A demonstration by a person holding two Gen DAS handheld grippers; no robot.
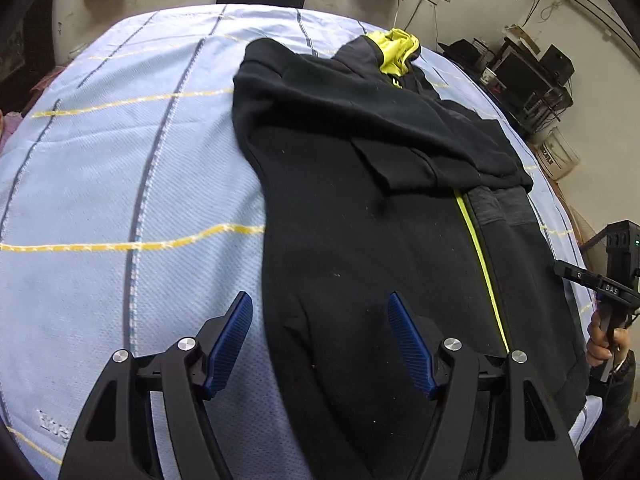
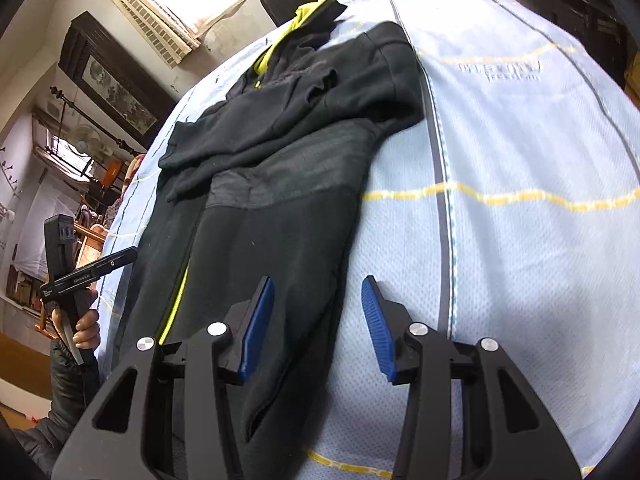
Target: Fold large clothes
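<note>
Both grippers, left (image 1: 320, 340) and right (image 2: 318, 328), hover released over the jacket's (image 1: 360, 220) hem, sleeves apparently folded; next, grasp the bottom corners.

matt black fleece jacket (image 1: 360, 240) on a woven light-blue cloth sheet (image 1: 120, 180); ribbed blue plastic tool pads (image 2: 260, 320).

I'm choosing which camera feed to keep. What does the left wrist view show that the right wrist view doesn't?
Only the left wrist view: the shelf of electronics by the wall. Only the right wrist view: printed lettering on the sheet and a framed picture. Both show the black jacket with its yellow-green zipper on the light blue sheet, and both grippers open.
</note>
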